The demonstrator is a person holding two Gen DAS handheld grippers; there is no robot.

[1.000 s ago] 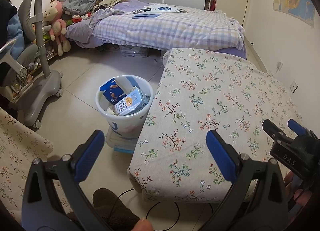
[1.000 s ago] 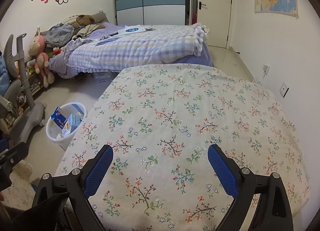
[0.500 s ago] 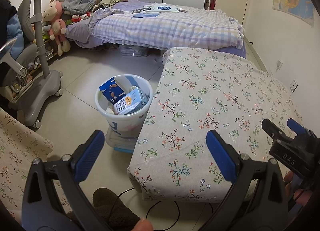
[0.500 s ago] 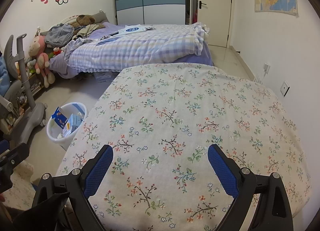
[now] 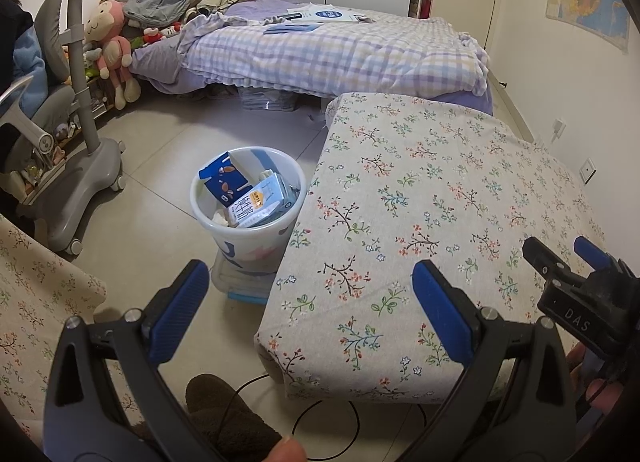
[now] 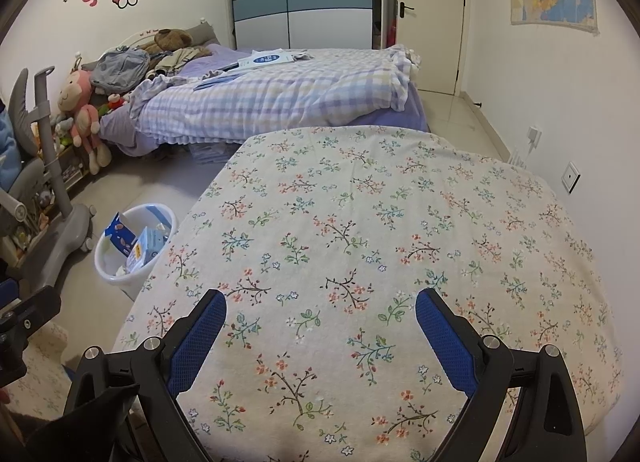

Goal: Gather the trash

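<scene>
A white trash bin (image 5: 208, 218) (image 6: 105, 266) stands on the floor by the left side of the floral-cloth table (image 5: 432, 198) (image 6: 360, 230). Inside it lie a dark blue carton (image 5: 224, 180) (image 6: 120, 236) and a light blue milk carton (image 5: 260, 204) (image 6: 146, 248). My left gripper (image 5: 310, 274) hangs open over the table's near left corner, with nothing between its fingers. Over the table's near edge my right gripper (image 6: 320, 304) is open and empty; it also shows at the right edge of the left wrist view as the right gripper (image 5: 572, 250).
A bed (image 5: 328, 50) with a checked quilt fills the back of the room. A grey wheeled chair (image 5: 68, 166) stands at the left. A clear plastic box (image 5: 240, 286) sits under the bin. A black cable (image 5: 328, 422) loops on the floor, near a brown slipper (image 5: 224, 414).
</scene>
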